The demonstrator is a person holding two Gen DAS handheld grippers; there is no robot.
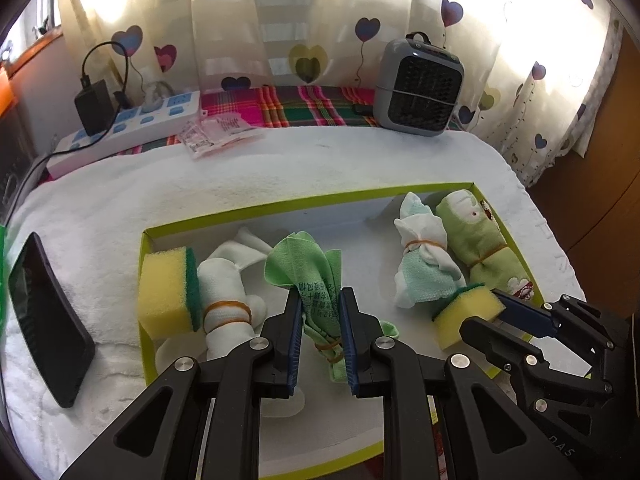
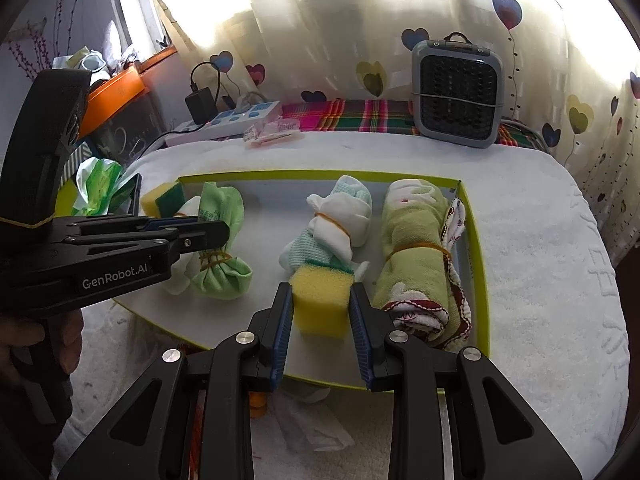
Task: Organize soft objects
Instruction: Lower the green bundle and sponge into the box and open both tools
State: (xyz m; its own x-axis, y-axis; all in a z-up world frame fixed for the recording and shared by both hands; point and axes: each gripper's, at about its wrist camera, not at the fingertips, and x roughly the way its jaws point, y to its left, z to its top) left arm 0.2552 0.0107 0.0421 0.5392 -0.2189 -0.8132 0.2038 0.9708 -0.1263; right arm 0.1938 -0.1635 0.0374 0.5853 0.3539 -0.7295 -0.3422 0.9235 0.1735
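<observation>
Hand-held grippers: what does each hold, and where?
Left hand-held gripper pinches the green cloth bundle near its rubber-banded waist; right hand-held gripper clamps the yellow sponge by its sides.

2 yellow-green sponges: one [image 1: 168,294] at the box's left end, one [image 1: 466,314] in the right gripper. 4 banded cloth bundles: white [image 1: 226,292], lt green [image 1: 316,280], white/mint [image 1: 422,264], green towel roll [image 1: 480,240]. Also 1 box [image 1: 280,205], 1 phone [image 1: 48,320], 1 power strip [image 1: 132,128], 1 small fan [image 1: 420,88], 2 grippers.
</observation>
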